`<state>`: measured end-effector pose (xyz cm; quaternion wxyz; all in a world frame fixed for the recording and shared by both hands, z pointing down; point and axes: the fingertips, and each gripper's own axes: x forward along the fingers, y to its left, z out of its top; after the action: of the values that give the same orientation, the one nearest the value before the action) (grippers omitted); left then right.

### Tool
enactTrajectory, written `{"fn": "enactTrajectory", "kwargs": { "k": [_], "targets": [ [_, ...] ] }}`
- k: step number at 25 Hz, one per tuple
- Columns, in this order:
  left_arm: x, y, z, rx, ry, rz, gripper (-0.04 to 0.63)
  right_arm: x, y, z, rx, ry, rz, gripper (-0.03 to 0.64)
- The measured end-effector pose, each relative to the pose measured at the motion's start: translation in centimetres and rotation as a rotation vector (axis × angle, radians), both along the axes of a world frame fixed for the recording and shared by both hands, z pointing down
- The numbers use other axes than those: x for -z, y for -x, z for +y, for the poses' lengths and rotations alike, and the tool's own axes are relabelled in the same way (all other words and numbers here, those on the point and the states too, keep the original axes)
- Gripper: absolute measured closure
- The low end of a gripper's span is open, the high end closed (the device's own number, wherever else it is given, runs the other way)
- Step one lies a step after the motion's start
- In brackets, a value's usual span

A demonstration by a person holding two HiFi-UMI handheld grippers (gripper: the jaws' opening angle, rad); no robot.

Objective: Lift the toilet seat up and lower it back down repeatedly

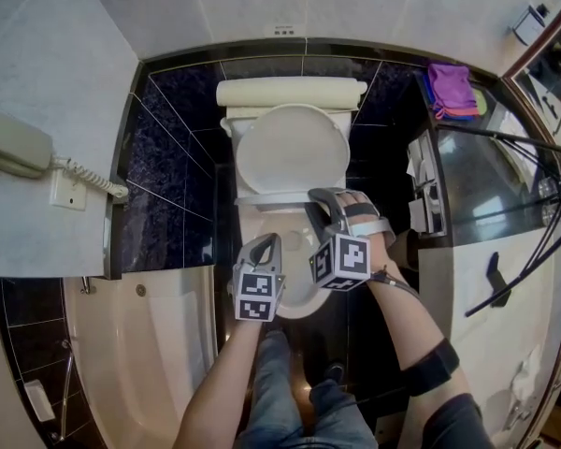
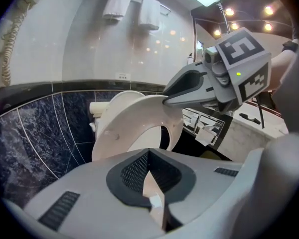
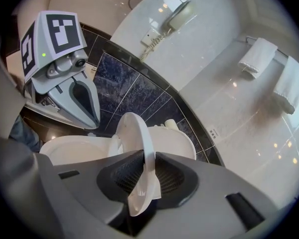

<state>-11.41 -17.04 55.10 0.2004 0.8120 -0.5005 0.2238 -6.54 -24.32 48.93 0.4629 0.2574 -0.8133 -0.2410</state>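
The white toilet seat (image 1: 266,200) is tilted partway up off the bowl (image 1: 299,299), in front of the raised lid (image 1: 290,148). My right gripper (image 1: 316,200) is shut on the seat's front rim; in the right gripper view the seat (image 3: 135,133) runs edge-on between the jaws of the right gripper (image 3: 144,183). My left gripper (image 1: 265,247) hangs over the bowl's front left, apart from the seat, shut and holding nothing. In the left gripper view, the left gripper (image 2: 150,179) faces the lifted seat (image 2: 132,121), with the right gripper (image 2: 165,99) on the seat's top edge.
A dark tiled alcove surrounds the toilet. A wall phone (image 1: 14,152) and bathtub (image 1: 140,344) are at left. A vanity counter (image 1: 505,279), paper holder (image 1: 425,204) and purple cloths (image 1: 452,90) are at right. My legs (image 1: 280,382) stand before the bowl.
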Motion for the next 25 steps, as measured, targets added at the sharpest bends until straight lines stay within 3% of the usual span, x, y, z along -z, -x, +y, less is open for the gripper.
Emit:
{"fn": "enactTrajectory", "kwargs": {
  "k": [12, 20, 25],
  "targets": [
    [-3.9, -0.3, 7.3, 0.074, 0.045, 0.019, 0.597, -6.5, -0.7, 14.7, 0.066, -0.011, 0.032, 0.502],
    [-6.9, -0.8, 10.3, 0.102, 0.046, 0.038, 0.598, -9.4, -0.9, 18.3, 0.096, -0.018, 0.045, 0.494],
    [-9.1, -0.4, 12.0, 0.115, 0.054, 0.013, 0.598, -10.4, -1.2, 20.9, 0.137, 0.034, 0.030, 0.502]
  ]
}}
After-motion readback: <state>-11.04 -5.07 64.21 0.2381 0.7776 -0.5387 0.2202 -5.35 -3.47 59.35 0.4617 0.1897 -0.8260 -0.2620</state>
